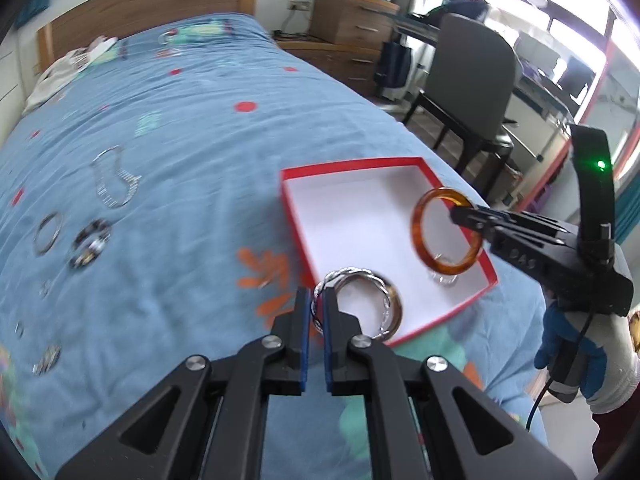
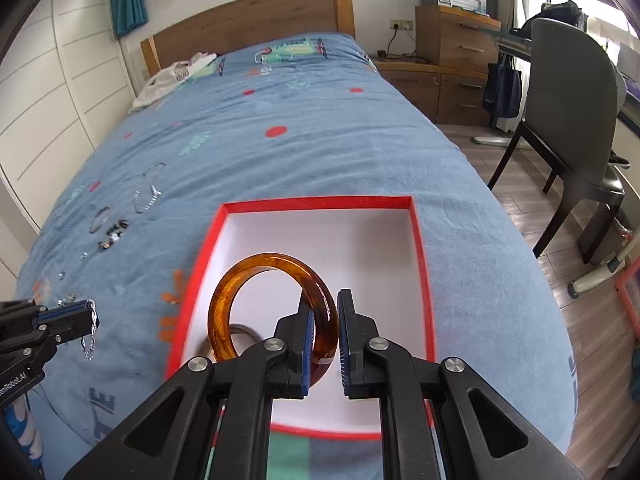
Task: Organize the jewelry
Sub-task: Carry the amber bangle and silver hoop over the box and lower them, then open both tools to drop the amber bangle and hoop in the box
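Jewelry is clamped in both grippers: the left gripper (image 1: pixel 318 306) pinches a twisted silver bangle (image 1: pixel 352 304) at lower centre, the right gripper (image 2: pixel 325 330) grips a glossy amber bangle (image 2: pixel 272 304) over the red-walled, white-lined box (image 2: pixel 316 203). Only the left wrist view shows a blue-gloved hand (image 1: pixel 568 352) at right and a clear ring (image 1: pixel 444 276) in the box; loose metallic pieces (image 1: pixel 114 178) lie at left on the blue bedspread (image 1: pixel 200 128)

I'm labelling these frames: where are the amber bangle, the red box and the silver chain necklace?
amber bangle (image 2: pixel 256 266): right wrist view, top of ring.
red box (image 2: pixel 316 203): right wrist view, far rim.
silver chain necklace (image 1: pixel 105 184): left wrist view, left strand.
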`<state>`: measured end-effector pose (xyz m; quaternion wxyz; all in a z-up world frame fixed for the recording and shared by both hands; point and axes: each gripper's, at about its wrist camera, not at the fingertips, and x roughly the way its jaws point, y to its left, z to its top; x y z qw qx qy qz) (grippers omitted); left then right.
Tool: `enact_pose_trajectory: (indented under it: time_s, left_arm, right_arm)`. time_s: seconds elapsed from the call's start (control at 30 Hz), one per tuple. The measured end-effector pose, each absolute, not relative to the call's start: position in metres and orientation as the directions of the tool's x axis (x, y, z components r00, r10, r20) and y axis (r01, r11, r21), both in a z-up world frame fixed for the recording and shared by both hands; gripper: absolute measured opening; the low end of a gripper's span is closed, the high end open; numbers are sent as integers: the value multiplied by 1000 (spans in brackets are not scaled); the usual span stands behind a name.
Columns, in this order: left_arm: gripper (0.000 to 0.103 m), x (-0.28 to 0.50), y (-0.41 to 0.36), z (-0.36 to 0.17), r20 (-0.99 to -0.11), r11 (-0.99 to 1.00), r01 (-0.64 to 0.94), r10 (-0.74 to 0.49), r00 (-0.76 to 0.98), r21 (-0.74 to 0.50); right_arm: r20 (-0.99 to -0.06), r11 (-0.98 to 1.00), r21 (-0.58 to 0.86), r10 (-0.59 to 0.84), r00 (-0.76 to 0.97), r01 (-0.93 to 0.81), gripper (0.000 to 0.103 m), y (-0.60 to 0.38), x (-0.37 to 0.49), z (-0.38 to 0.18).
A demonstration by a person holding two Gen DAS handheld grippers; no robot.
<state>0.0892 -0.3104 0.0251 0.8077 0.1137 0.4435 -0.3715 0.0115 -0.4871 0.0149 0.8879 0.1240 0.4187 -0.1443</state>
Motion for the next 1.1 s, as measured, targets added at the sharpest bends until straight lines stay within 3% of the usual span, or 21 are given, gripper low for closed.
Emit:
enact_pose_trajectory:
  time_s: [0.4,0.73,1.1]
  left_arm:
    - [5,123,-405,-33,-865,679,732,-402,300,-62]
    - [5,138,-414,-68,-895,700,711,-354,270,-62]
    - [10,144,-413,-66,-900,711,692,-373,226,-121]
  right_arm:
    - [-842,949,23,-150,517,313,11,-535,53,-26]
    - [-867,963,-12,-144,477,268,11,-536,63,-50]
    - [-881,970,-78,-175,439,231,14,-528,65,-51]
